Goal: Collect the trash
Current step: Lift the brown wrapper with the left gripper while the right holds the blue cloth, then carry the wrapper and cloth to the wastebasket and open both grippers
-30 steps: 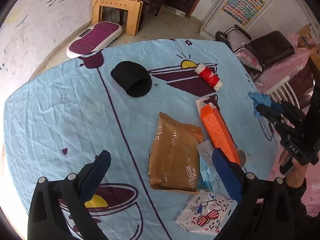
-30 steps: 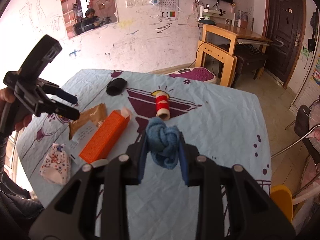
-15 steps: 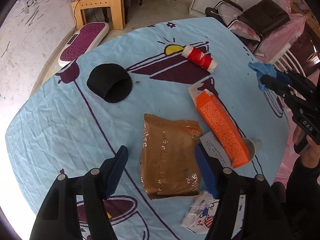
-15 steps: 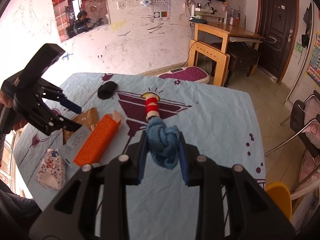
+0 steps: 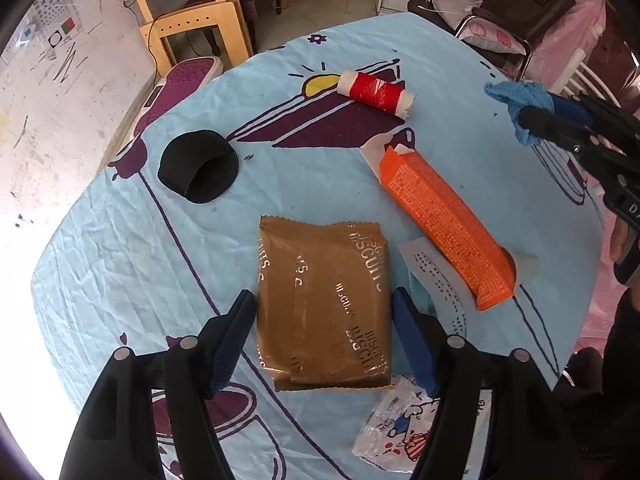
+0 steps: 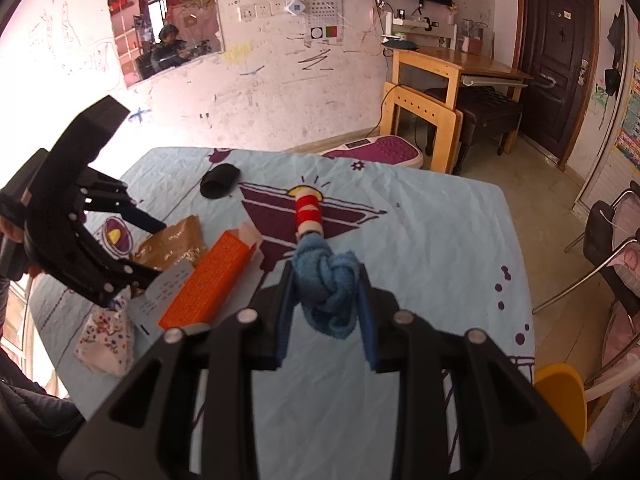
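A brown biscuit wrapper (image 5: 324, 304) lies flat on the blue tablecloth (image 5: 120, 240). My left gripper (image 5: 324, 334) is open, with one finger on each side of the wrapper's near half, just above it. An orange carton (image 5: 444, 228) lies to the right on a paper slip (image 5: 436, 280). A patterned white wrapper (image 5: 394, 432) lies at the near edge. My right gripper (image 6: 326, 308) is shut on a knotted blue cloth (image 6: 328, 292) and holds it above the table; it also shows in the left wrist view (image 5: 560, 120). The left gripper (image 6: 132, 248) shows over the wrapper (image 6: 172, 244).
A red thread spool (image 5: 376, 90) and a black sleeve (image 5: 198, 170) lie farther back on the table. Wooden chairs (image 6: 424, 120), a purple scale (image 6: 380, 152) and a dark chair (image 5: 516, 12) stand around the table. A yellow stool (image 6: 560, 396) is at the right.
My left gripper has moved forward and down, and its fingers now straddle the brown wrapper. The right gripper keeps the blue cloth and has hardly moved.
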`<state>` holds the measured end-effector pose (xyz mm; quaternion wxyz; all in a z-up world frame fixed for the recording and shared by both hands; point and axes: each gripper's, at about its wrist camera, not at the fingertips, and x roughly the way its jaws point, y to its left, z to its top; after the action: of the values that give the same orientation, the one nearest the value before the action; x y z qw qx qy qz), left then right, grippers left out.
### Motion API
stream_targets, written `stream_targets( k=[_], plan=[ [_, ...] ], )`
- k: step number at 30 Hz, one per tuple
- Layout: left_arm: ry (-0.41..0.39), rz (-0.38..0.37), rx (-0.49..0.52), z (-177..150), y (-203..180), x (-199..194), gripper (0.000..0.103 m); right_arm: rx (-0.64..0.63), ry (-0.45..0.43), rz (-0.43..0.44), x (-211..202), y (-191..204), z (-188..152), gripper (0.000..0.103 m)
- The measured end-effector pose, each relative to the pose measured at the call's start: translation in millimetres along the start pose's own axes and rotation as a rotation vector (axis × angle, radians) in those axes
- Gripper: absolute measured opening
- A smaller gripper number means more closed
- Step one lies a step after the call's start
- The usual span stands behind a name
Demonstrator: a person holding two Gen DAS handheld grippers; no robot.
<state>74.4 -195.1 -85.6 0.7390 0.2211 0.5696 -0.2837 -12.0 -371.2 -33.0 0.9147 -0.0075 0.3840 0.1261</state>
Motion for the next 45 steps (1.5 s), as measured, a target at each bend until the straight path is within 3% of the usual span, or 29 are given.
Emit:
stream_targets(
  k=[1,3,6,15,22,27,34,42,44,45],
  plan=[
    [-0.004,0.009,-0.005,-1,0,-1,0.059,0.001,-0.004,0.001,-1,-1,0,0.027],
    [-0.009,0.025,-0.018,-4,0,-6,0.038,0.004,-0.007,0.004,-3,-4,-1,0.027],
    [-0.019,0.049,-0.041,-12,4,-11,0.028,0.012,-0.019,0.009,-6,-7,-3,0.027],
    [-0.089,0.051,-0.147,-27,37,-33,0.026,0.066,-0.060,-0.010,-22,-34,-11,0.027],
    [-0.200,0.023,-0.135,-14,23,-80,0.026,0.200,-0.062,-0.123,-49,-105,-51,0.027],
    [-0.255,-0.051,-0.029,29,-33,-97,0.026,0.317,-0.025,-0.243,-66,-165,-104,0.027],
    [-0.246,-0.158,0.123,88,-145,-78,0.026,0.415,0.045,-0.342,-63,-223,-161,0.027],
    [-0.187,-0.236,0.199,137,-257,-33,0.026,0.497,0.066,-0.331,-48,-259,-197,0.032],
    [-0.166,-0.251,0.211,146,-279,-21,0.026,0.503,0.063,-0.331,-49,-263,-202,0.039],
    [-0.159,-0.243,0.220,148,-289,-15,0.026,0.507,0.058,-0.326,-48,-265,-203,0.047]
  ],
)
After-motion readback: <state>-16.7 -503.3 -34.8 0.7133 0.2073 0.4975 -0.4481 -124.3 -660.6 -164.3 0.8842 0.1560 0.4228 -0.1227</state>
